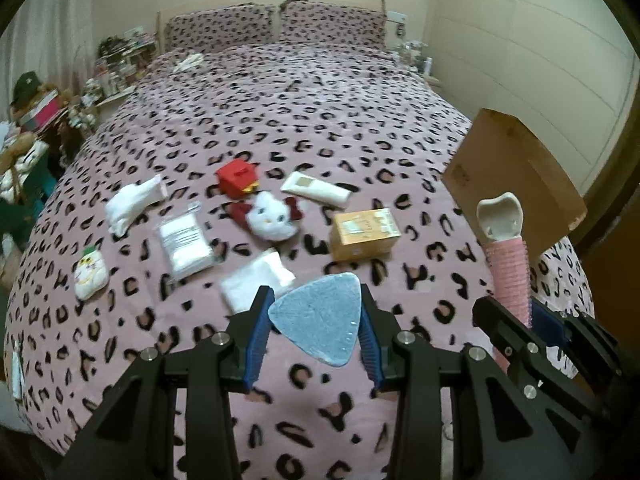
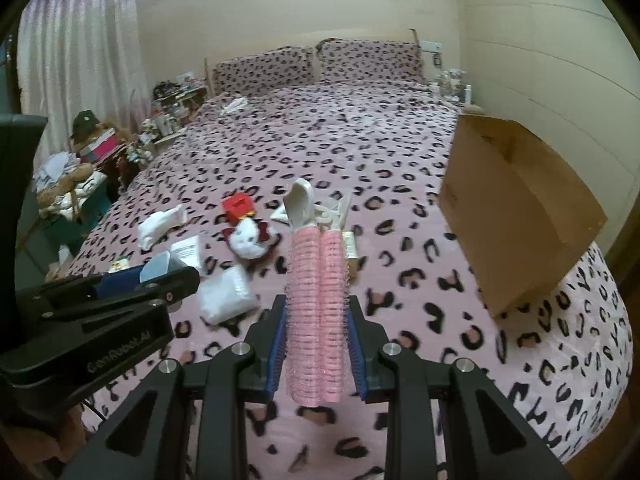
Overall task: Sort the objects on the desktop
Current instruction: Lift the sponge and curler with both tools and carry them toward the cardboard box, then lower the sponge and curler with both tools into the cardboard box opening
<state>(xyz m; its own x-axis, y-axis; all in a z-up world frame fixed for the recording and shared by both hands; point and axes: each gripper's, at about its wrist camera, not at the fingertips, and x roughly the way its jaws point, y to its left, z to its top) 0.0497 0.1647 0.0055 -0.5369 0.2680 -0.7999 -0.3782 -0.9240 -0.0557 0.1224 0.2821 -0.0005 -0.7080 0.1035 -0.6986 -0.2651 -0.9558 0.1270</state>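
I judge both loads are held clear of the bedspread (image 1: pixel 320 128) for carriage to the open cardboard box (image 2: pixel 516 216), which stands at the bed's right edge and looks like the sorting bin.

My left gripper (image 1: pixel 316 320) has its jaws narrowly apart and pressed on the 2 sides of a blue triangular powder puff (image 1: pixel 316 316), held flat with its point toward the camera.

My right gripper (image 2: pixel 316 344) is clamped on a pair of pink hair-roller clips (image 2: pixel 316 312); their white clip ends stick up beyond the fingertips. The long bodies lie along the fingers, a steady hold in my judgement.

Unsorted items lie mid-bed, well apart from the box: a red box (image 1: pixel 238 178), a white cat plush (image 1: pixel 272 218), a yellow carton (image 1: pixel 364 234), a white tube (image 1: pixel 316 192), and several white sachets (image 1: pixel 184 244)
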